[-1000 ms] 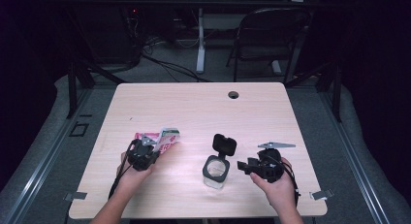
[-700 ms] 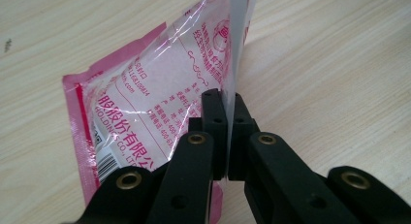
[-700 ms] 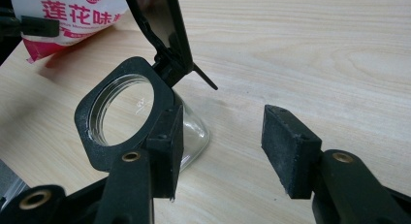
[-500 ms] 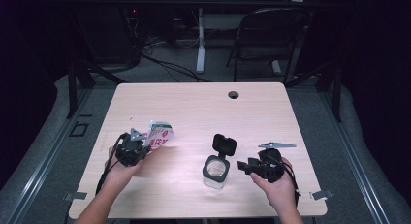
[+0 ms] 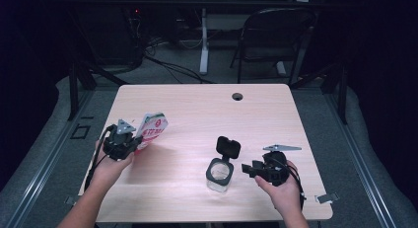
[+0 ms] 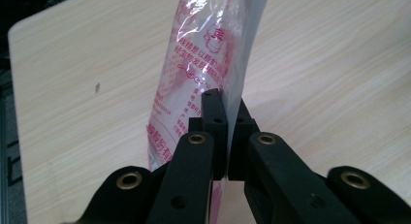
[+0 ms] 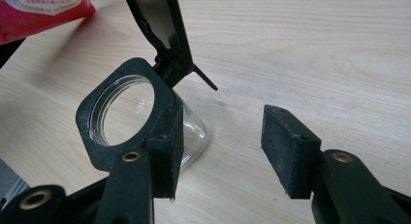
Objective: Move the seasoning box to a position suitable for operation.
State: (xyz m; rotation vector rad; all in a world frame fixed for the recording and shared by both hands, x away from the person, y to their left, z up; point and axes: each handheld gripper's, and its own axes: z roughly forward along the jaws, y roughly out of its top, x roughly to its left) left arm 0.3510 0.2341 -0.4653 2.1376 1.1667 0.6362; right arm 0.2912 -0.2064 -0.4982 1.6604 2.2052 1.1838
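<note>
1. Dark floor, cables and a folding chair (image 5: 268, 45) fill the upper frame of the high view; below them we see a pale wooden counter (image 5: 197, 109).
2. At the left of the high view, we find the left claw (image 5: 133, 139) clamped on a plastic pouch (image 5: 152, 128) with red print, held clear above the counter. The left gripper view shows its jaws pressed together on the pouch's edge (image 6: 208, 64).
3. Lower centre, a clear glass jar (image 5: 219, 172) stands on the counter, its black hinged lid (image 5: 228, 147) flipped up.
4. Just beside the jar, at lower right, we see the right claw (image 5: 250, 169) with jaws apart and nothing between them; the right gripper view puts one jaw against the jar's black collar (image 7: 104, 151).
</note>
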